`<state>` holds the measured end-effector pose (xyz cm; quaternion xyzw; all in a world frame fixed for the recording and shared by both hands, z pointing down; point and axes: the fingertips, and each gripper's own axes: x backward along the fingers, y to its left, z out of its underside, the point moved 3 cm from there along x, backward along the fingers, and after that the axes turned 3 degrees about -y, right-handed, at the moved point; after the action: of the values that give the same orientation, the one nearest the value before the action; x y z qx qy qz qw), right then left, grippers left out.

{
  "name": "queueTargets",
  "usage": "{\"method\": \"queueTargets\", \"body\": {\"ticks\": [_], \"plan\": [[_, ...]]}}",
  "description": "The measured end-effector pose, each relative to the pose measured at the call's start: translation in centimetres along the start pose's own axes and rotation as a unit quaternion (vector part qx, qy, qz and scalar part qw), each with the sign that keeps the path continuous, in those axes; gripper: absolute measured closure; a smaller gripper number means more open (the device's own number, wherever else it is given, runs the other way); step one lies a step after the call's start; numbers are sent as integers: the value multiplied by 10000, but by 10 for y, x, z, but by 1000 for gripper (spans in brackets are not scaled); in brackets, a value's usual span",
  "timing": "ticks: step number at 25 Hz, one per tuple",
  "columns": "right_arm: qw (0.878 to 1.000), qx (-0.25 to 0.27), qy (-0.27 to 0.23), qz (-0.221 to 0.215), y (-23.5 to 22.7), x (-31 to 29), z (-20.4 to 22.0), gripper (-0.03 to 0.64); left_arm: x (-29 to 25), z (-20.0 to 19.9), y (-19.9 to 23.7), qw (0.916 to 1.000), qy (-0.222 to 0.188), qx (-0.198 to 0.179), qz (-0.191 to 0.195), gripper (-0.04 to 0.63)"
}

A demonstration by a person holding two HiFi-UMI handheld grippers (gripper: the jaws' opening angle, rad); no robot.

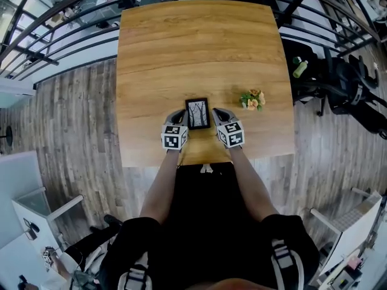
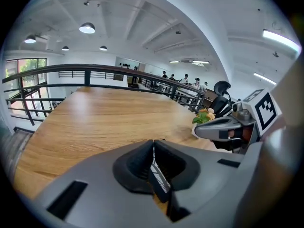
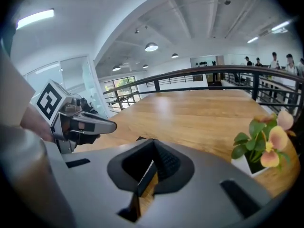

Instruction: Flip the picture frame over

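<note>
- Gripping is done: the left gripper (image 1: 180, 117) and the right gripper (image 1: 217, 116) sit at opposite long sides of the small black rectangular picture frame (image 1: 198, 113), near the front edge of the light-brown wooden surface (image 1: 199, 47).
- In the left gripper view, its dark fingers (image 2: 135, 163) are pressed together on the frame's thin edge (image 2: 159, 180), with a strip of the black-and-white tree print showing between them.
- In the right gripper view, its fingers (image 3: 167, 163) likewise pinch the opposite black edge (image 3: 145, 178).
- From the head view the frame is still print side up, so the flip itself is not yet done.
- Whether the frame is clear of the surface cannot be told.
- What is left, as I judge it: turning the frame over and setting it down print side down, away from the small potted plant with peach flowers (image 1: 253, 99) to its right.
</note>
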<state>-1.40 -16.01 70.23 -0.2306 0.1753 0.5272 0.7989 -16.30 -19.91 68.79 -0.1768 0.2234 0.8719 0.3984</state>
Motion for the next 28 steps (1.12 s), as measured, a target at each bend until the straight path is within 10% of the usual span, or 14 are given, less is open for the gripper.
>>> {"method": "queueTargets", "body": {"ticks": [28], "plan": [[9968,446,-17,-657,-25,31,-8,612,30,-11,-47,9939,-418,294,-980,569]]}}
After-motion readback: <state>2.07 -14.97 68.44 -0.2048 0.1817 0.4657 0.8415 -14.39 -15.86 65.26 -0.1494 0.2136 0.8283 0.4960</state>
